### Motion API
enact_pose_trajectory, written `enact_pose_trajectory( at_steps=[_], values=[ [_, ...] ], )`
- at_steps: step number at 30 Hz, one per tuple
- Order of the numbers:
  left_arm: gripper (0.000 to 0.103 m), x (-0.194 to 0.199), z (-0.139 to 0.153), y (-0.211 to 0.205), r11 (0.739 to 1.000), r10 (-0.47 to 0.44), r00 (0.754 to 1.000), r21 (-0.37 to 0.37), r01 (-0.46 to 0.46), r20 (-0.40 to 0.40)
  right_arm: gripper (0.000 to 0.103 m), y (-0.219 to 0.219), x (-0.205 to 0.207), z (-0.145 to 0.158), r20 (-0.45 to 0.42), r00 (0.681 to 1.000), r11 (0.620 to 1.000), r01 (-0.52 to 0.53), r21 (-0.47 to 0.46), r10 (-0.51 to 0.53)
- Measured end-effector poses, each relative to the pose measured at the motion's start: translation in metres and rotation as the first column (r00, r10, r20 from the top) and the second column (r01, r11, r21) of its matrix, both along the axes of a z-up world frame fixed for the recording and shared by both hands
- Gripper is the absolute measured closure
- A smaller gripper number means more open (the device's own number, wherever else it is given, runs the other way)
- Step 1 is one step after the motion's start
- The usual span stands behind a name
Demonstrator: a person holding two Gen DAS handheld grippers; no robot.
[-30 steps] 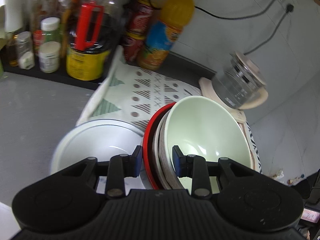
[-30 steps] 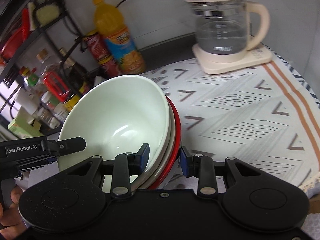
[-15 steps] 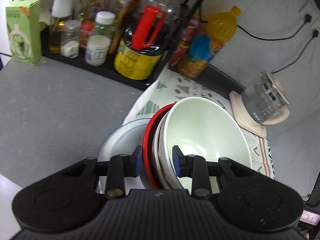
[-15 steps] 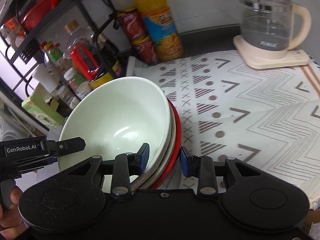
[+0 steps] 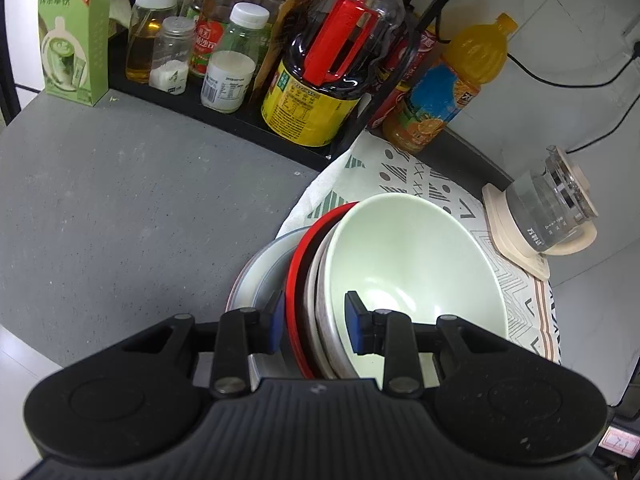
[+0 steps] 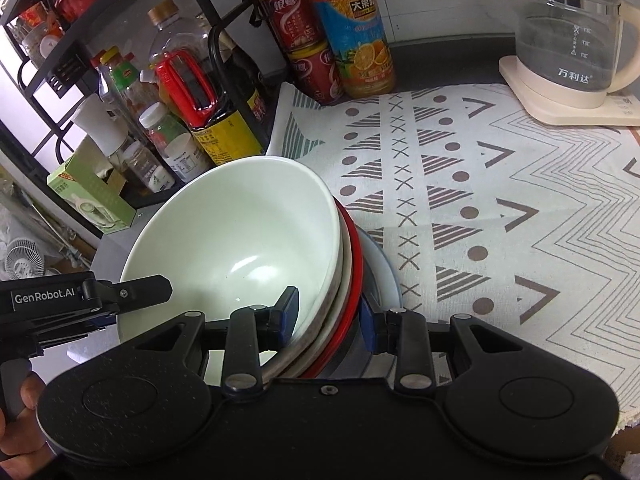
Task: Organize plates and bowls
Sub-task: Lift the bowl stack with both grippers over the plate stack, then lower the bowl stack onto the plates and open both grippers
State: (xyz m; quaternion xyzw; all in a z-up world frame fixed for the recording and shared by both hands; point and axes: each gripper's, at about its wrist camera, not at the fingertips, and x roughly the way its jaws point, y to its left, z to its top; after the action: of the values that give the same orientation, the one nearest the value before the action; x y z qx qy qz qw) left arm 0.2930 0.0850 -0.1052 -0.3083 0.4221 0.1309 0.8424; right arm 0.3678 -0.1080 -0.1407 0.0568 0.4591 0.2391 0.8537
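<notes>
We hold a nested stack of dishes from two sides. Our left gripper (image 5: pixel 316 322) is clamped on the stack's rims: one blue pad inside the pale green bowl (image 5: pixel 416 264), the other outside the red plate (image 5: pixel 294 280). A whitish dish (image 5: pixel 316 296) sits between red plate & green bowl. Our right gripper (image 6: pixel 328 314) is likewise closed on the opposite rim of the same stack, one pad in the bowl, one outside the red edge.

The stack is tilted, rims up toward the cameras. Just behind it sits a grey-white plate (image 5: pixel 256 272), near or touching the stack; we can't tell which. It lies at the edge of the patterned cloth (image 6: pixel 500 200), partly over the bare grey countertop (image 5: pixel 120 208).

Open room: wide bare counter to the left, broad uncluttered cloth to the right. Back edge is crowded w/ a black rack (image 5: pixel 224 114) of bottles, incl. a dark jug w/ red handle (image 5: pixel 332 64), an orange juice bottle (image 6: pixel 352 28) & red cans (image 6: pixel 304 40). A glass kettle (image 6: pixel 568 32) stands at the cloth's far right corner, well apart from the stack.
</notes>
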Motion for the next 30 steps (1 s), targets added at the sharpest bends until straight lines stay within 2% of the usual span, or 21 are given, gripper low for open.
enact_pose_trajectory(
  at_steps=[11,15,16,18,22,24,28,30],
  values=[
    [0.073,0.001,0.0,0.001,1.0,0.013,1.0,-0.017,-0.013,0.0,0.071,0.001,0.003,-0.002,0.008,1.0,0.999,0.03,0.015,-0.03],
    [0.066,0.0,0.005,0.001,1.0,0.018,1.0,-0.019,-0.018,0.002,0.069,-0.002,0.0,0.005,0.027,0.999,0.998,0.047,0.035,-0.048],
    [0.064,-0.001,0.007,0.001,1.0,0.016,1.0,-0.017,-0.016,0.002,0.067,-0.003,-0.001,0.008,0.04,0.998,0.998,0.05,0.036,-0.052],
    [0.055,-0.003,0.011,0.001,1.0,0.013,1.0,-0.007,-0.013,0.013,0.056,-0.005,-0.004,0.015,0.068,0.996,0.997,0.061,0.038,-0.064],
    [0.04,-0.007,0.021,-0.003,1.0,-0.005,0.999,0.026,0.004,0.04,0.048,-0.012,-0.011,0.026,0.103,0.991,0.996,0.085,0.038,-0.088],
    [0.032,-0.009,0.026,-0.005,0.999,-0.013,0.999,0.036,0.011,0.049,0.04,-0.017,-0.016,0.03,0.122,0.987,0.994,0.1,0.039,-0.104],
    [0.029,-0.01,0.035,-0.011,0.998,-0.043,0.997,0.057,0.039,0.062,0.031,-0.028,-0.027,0.039,0.153,0.978,0.99,0.139,0.03,-0.142],
    [0.024,-0.01,0.041,-0.015,0.995,-0.062,0.996,0.077,0.057,0.066,0.022,-0.035,-0.034,0.044,0.175,0.971,0.987,0.159,0.032,-0.162]
  ],
)
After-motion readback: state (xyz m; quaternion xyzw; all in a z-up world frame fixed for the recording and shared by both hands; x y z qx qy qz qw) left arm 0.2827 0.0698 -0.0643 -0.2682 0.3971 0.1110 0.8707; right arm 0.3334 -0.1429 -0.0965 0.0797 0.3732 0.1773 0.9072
